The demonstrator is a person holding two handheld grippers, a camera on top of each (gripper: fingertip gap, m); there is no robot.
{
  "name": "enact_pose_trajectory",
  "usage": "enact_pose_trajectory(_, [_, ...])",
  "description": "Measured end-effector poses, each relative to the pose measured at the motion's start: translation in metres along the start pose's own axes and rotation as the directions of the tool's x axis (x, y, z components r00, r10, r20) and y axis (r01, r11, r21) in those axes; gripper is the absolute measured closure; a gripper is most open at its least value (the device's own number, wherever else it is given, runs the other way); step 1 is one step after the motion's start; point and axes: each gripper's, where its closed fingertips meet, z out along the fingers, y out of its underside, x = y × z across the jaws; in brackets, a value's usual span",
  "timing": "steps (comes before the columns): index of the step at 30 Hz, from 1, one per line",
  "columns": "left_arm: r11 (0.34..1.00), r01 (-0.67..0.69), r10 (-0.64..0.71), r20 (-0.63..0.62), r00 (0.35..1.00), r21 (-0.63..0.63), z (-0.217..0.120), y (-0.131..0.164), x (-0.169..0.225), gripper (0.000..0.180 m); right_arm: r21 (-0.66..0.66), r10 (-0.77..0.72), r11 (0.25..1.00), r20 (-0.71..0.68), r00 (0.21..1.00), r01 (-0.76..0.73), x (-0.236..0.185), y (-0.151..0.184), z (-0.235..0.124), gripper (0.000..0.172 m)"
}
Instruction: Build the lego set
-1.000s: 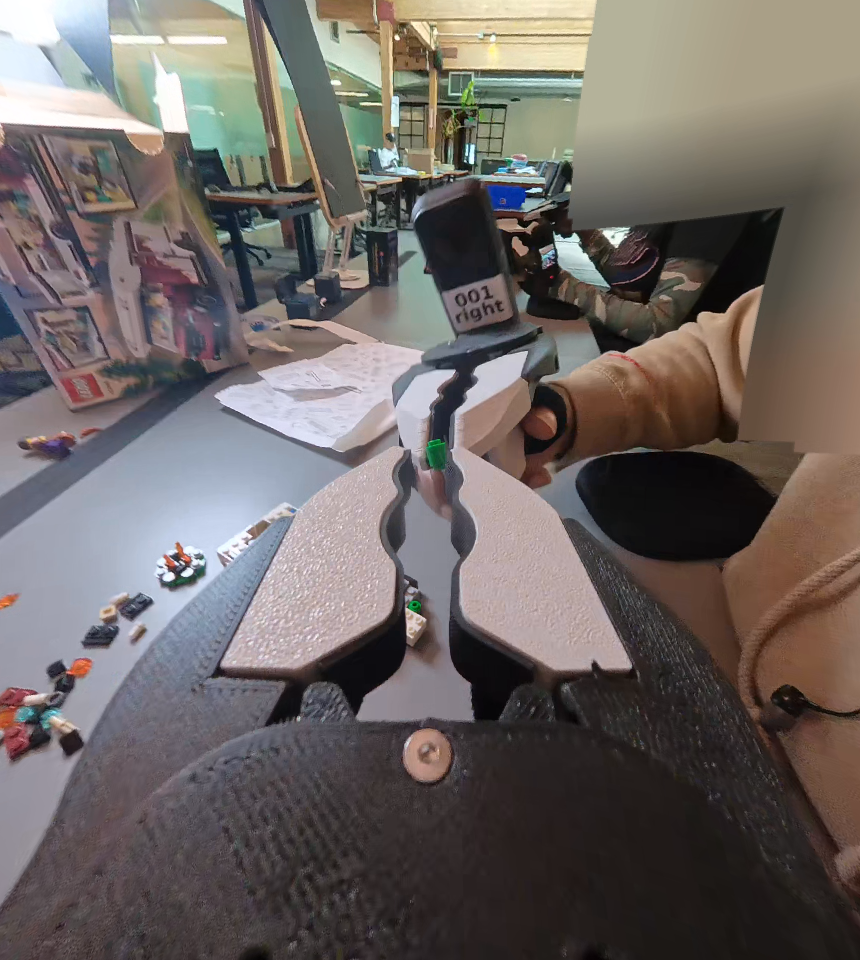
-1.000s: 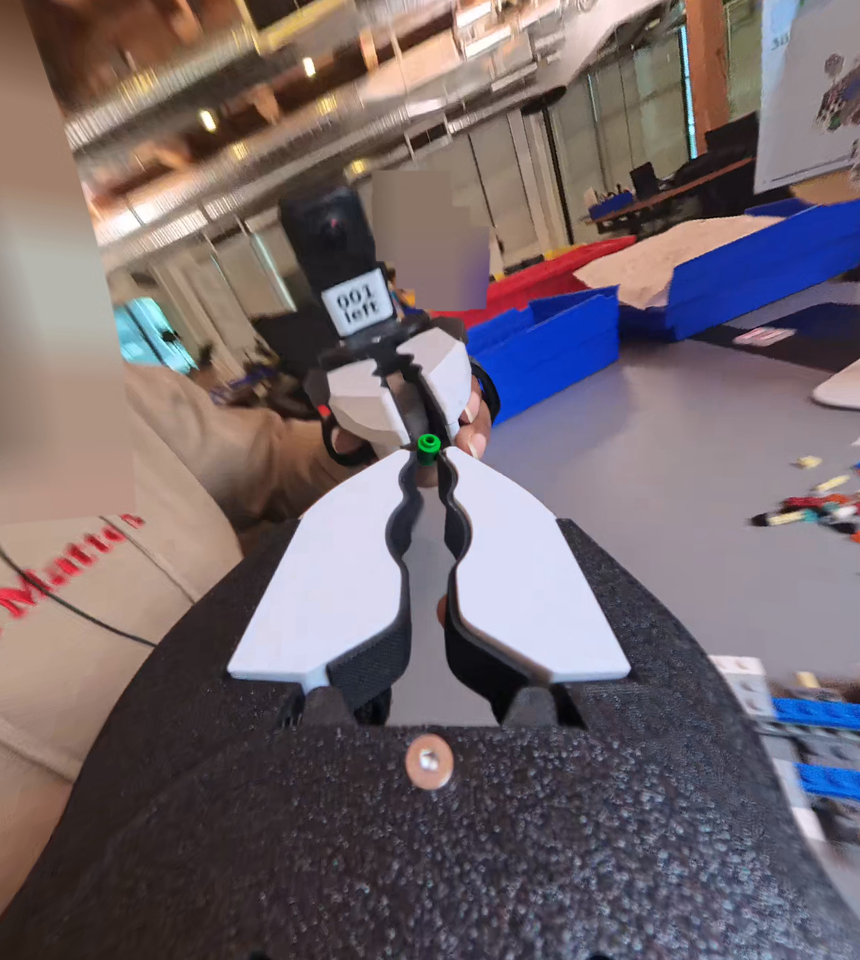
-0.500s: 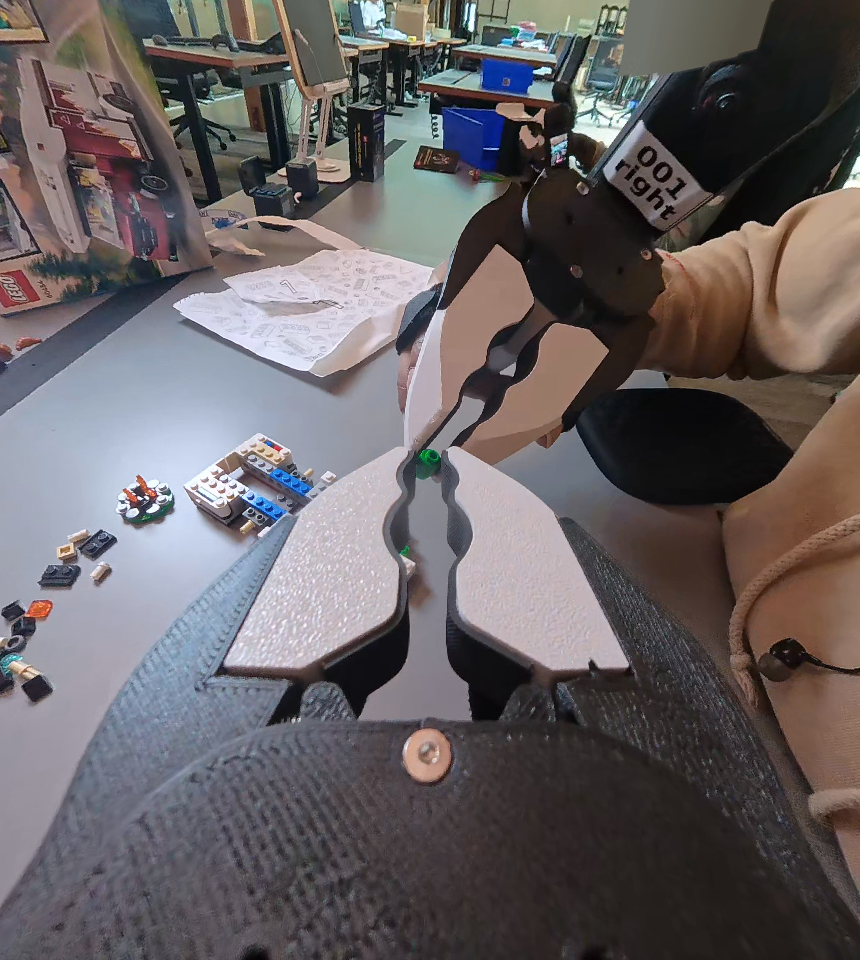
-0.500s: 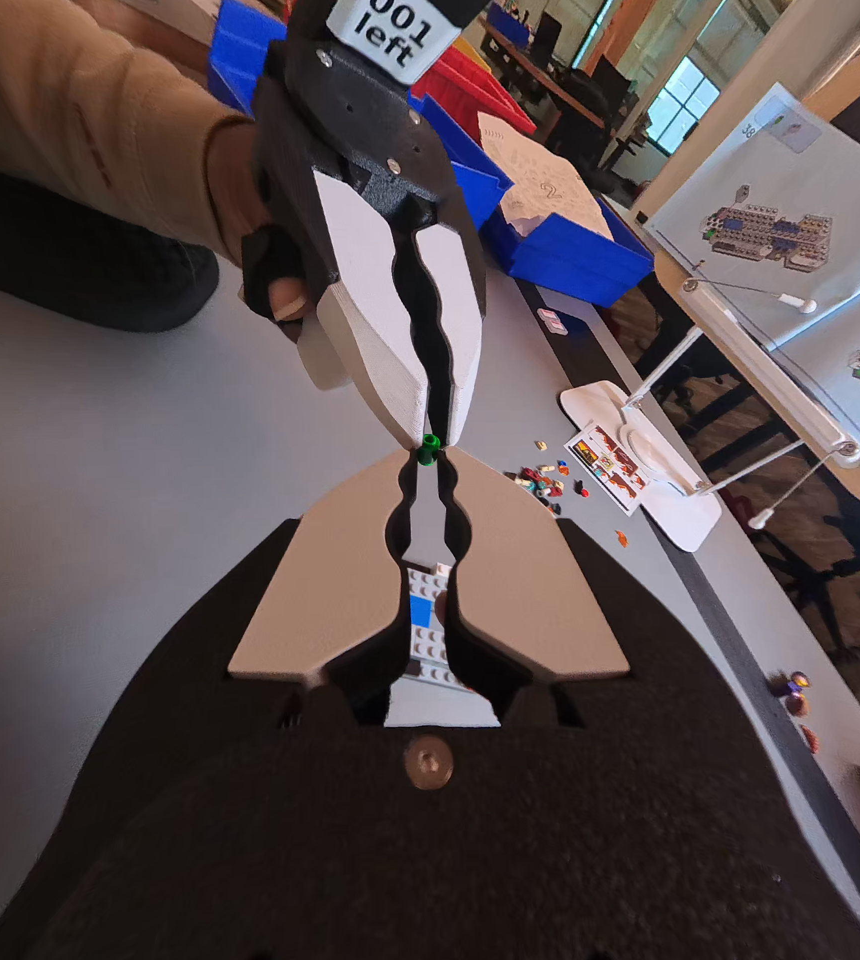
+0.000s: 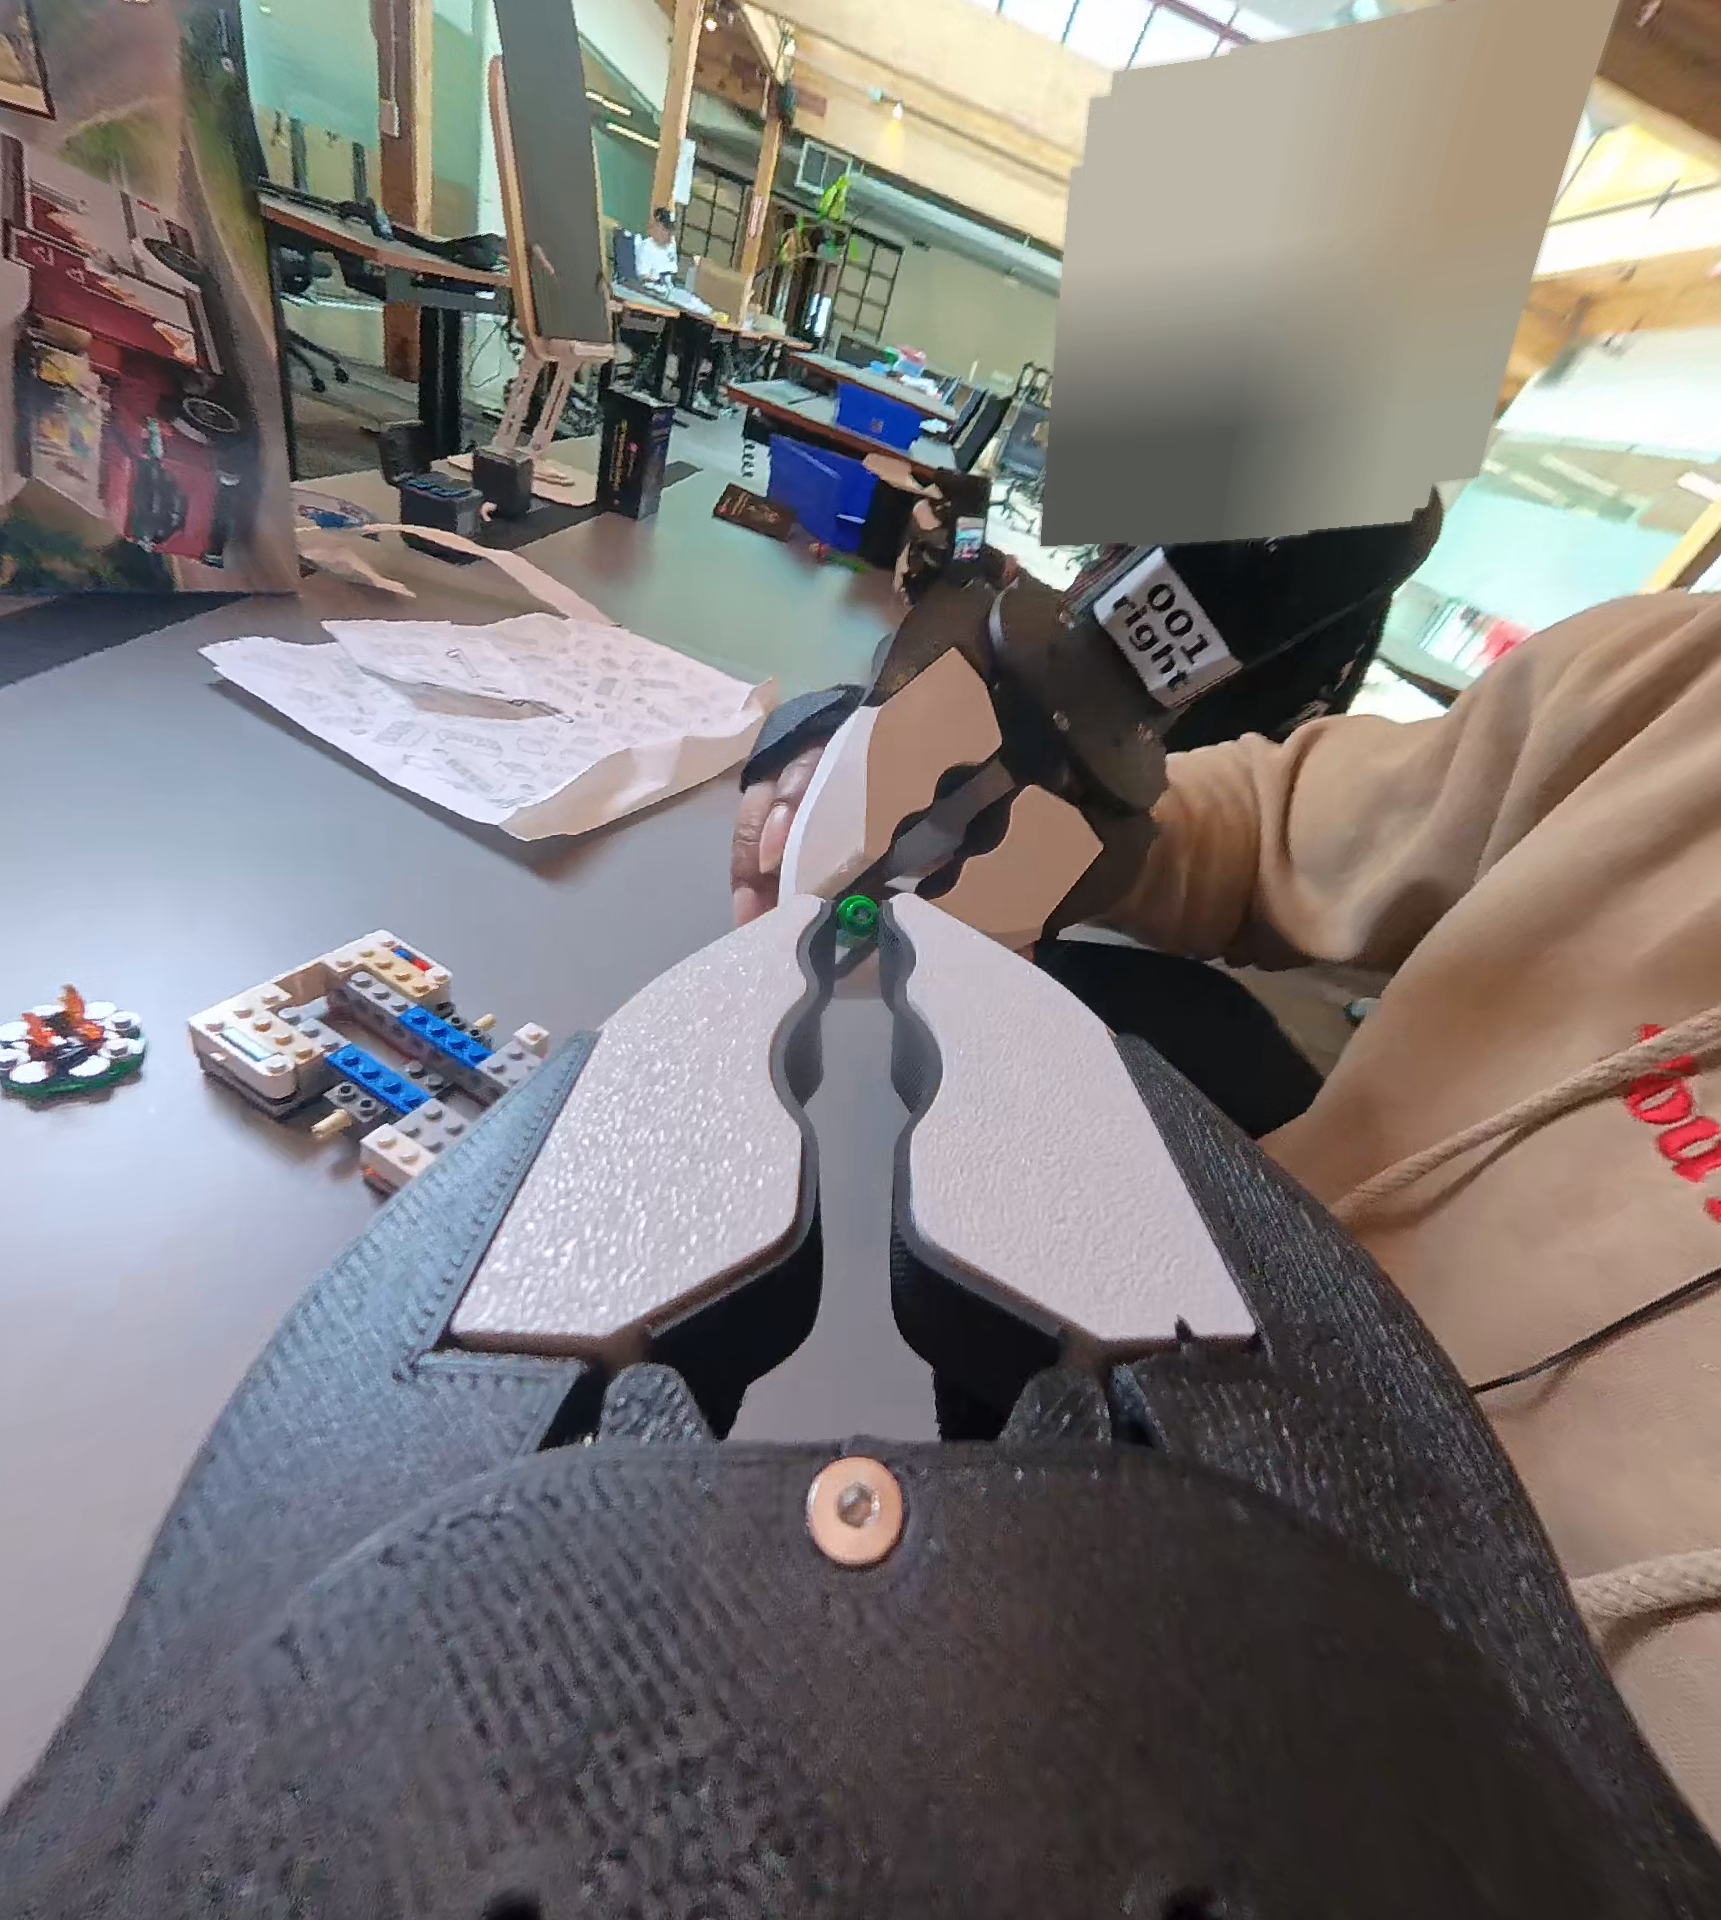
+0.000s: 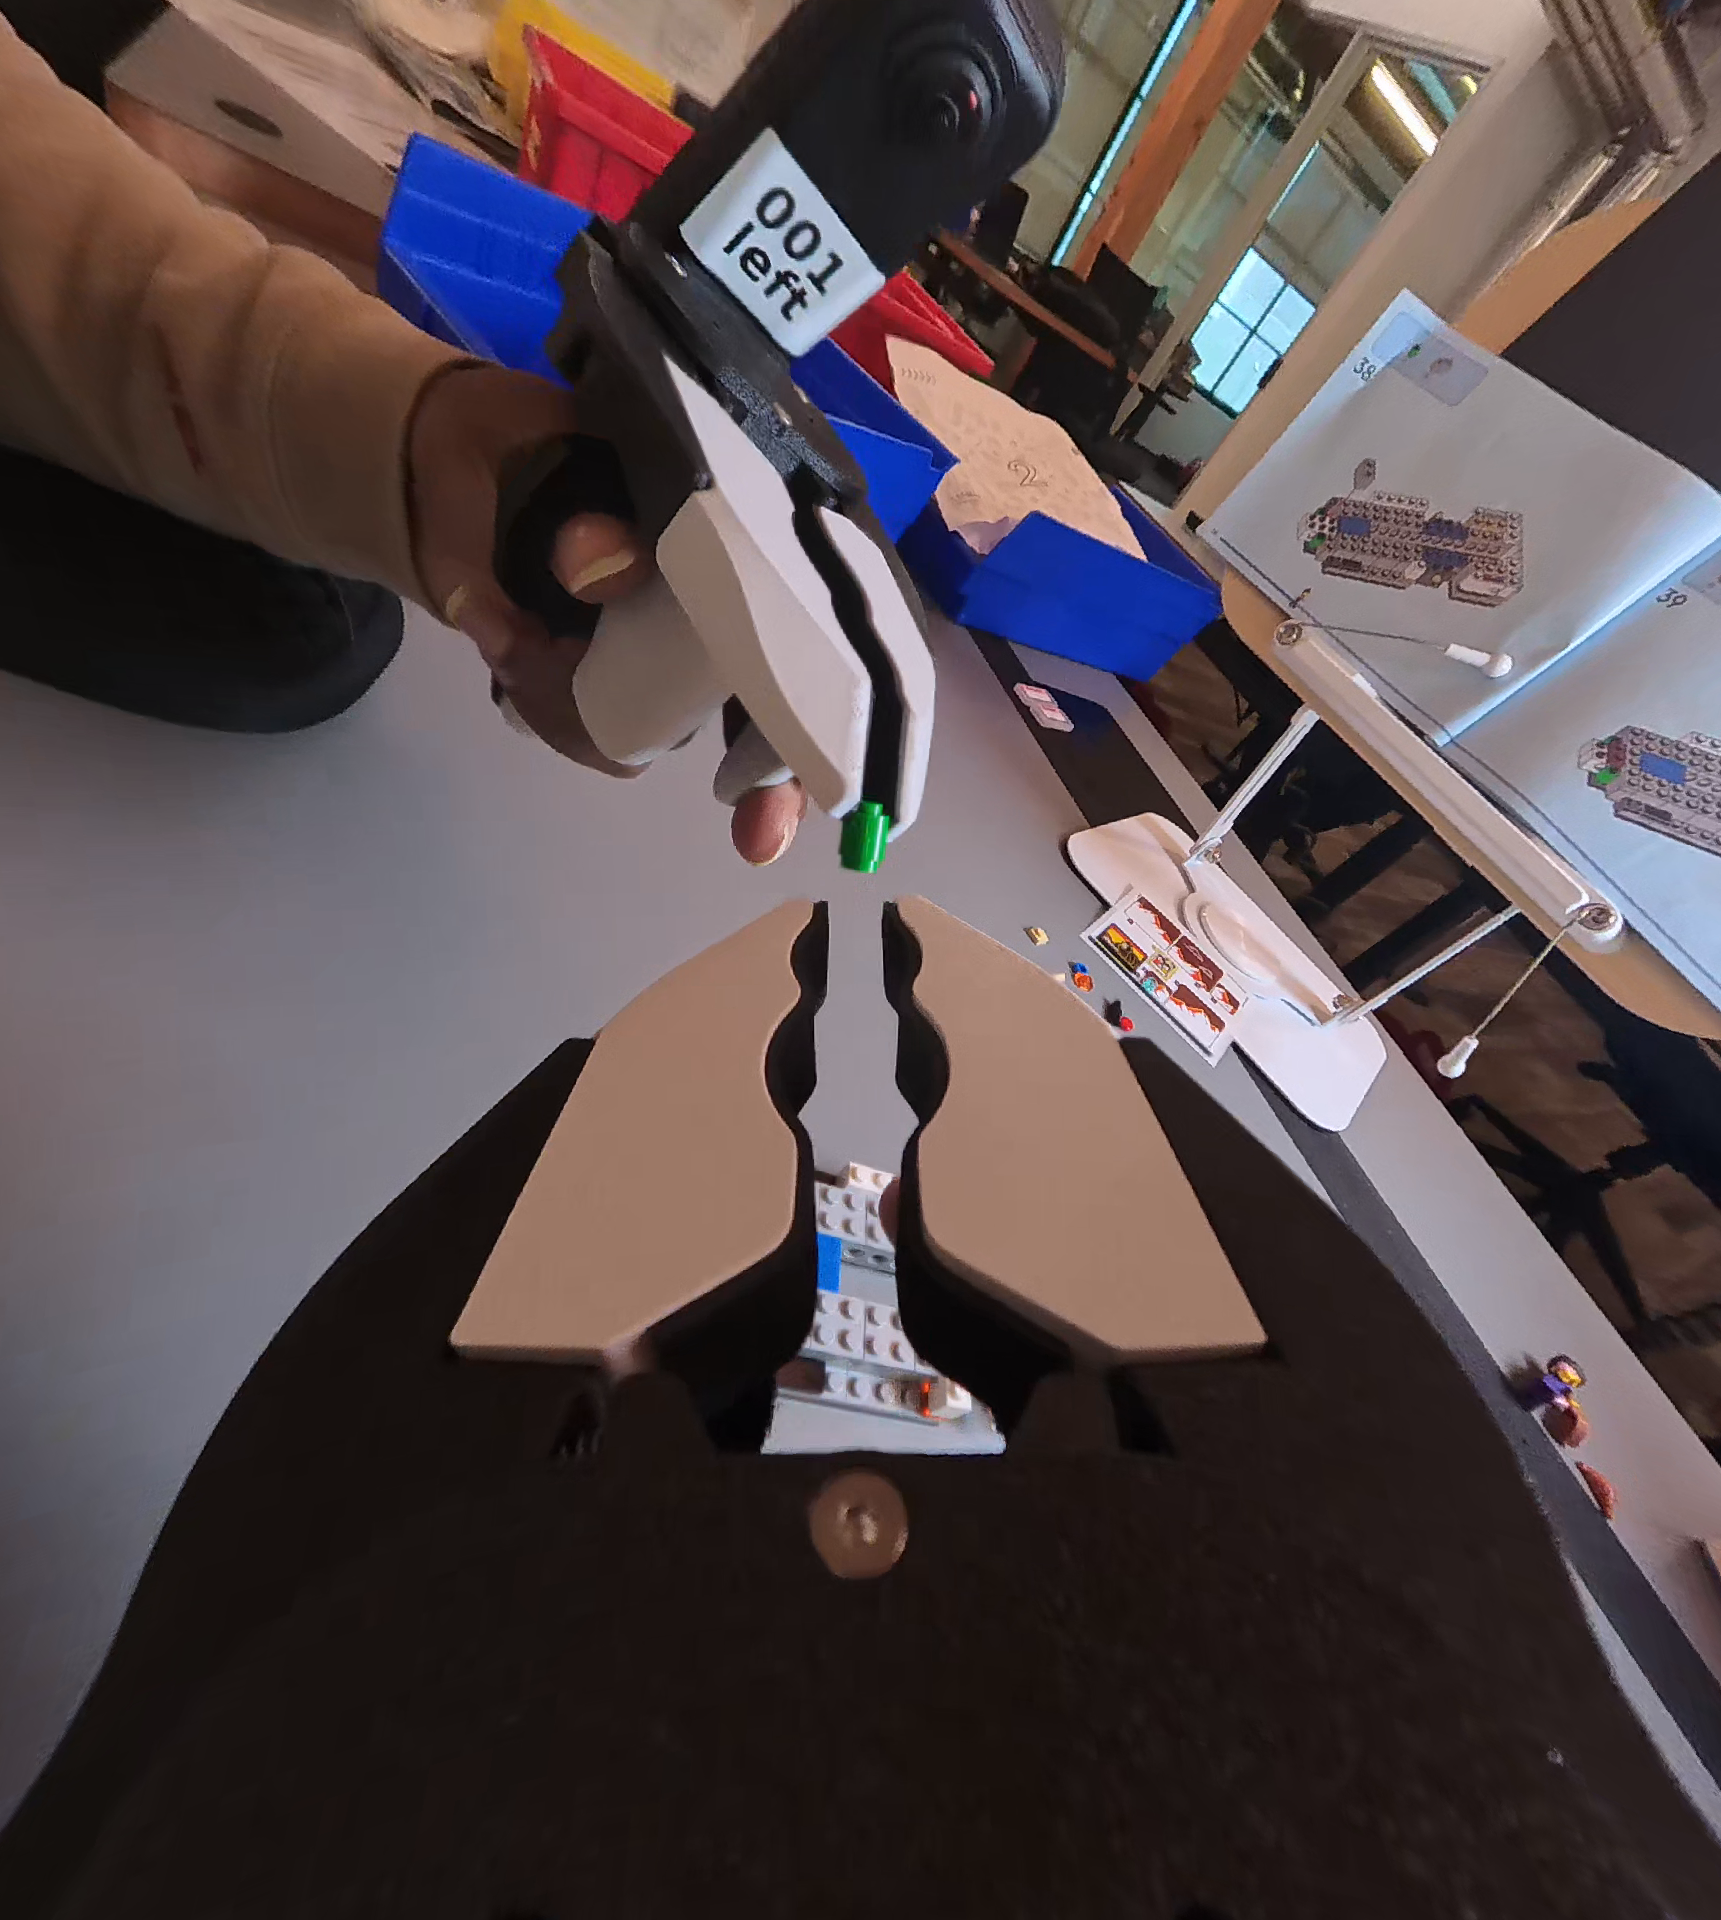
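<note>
My left gripper (image 5: 854, 914) is shut on a small green round brick (image 5: 855, 916), pinched at its fingertips above the table. In the right wrist view the same green brick (image 6: 863, 836) sticks out of the left gripper's tips (image 6: 871, 805), just beyond my right gripper (image 6: 854, 914). The right gripper is open and empty, its pads apart with bare table between them. In the left wrist view the right gripper (image 5: 897, 883) sits just behind the green brick, tips pointing at it. A part-built grey, tan and blue brick model (image 5: 357, 1049) lies on the table to the left.
A printed paper bag (image 5: 492, 707) and a picture box (image 5: 77, 312) lie farther back. A small round brick campfire (image 5: 66, 1044) lies left of the model. Blue bins (image 6: 1043, 582), an instruction booklet on a white stand (image 6: 1458, 582) and loose small bricks (image 6: 1095, 982) are on the right side. Both grippers' tips are close together, under 4 cm apart.
Both grippers held the green brick tip to tip before. The right gripper has opened and drawn back from it; the brick stays in the left gripper, which tightened on it.
</note>
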Motion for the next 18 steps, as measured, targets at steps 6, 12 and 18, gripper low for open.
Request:
enact_pose_trajectory(6, [0.996,0.088,-0.086,-0.053,0.995,0.021,-0.0006,-0.0003,0.0002,0.173,0.014,-0.037,0.999,-0.026,0.999,0.037,0.0023,-0.005,0.0026,0.171])
enact_pose_trajectory(12, [0.997,0.079,-0.079,-0.042,0.996,0.002,0.0009,0.0045,-0.0022,0.173,-0.013,-0.04,0.999,-0.027,0.999,0.04,0.0034,-0.0002,0.002,0.167])
enact_pose_trajectory(18, [0.995,0.097,-0.097,-0.049,0.994,0.012,0.0008,0.0042,-0.0031,0.173,0.001,-0.031,1.0,-0.003,1.0,0.031,-0.0008,-0.0016,0.002,0.162])
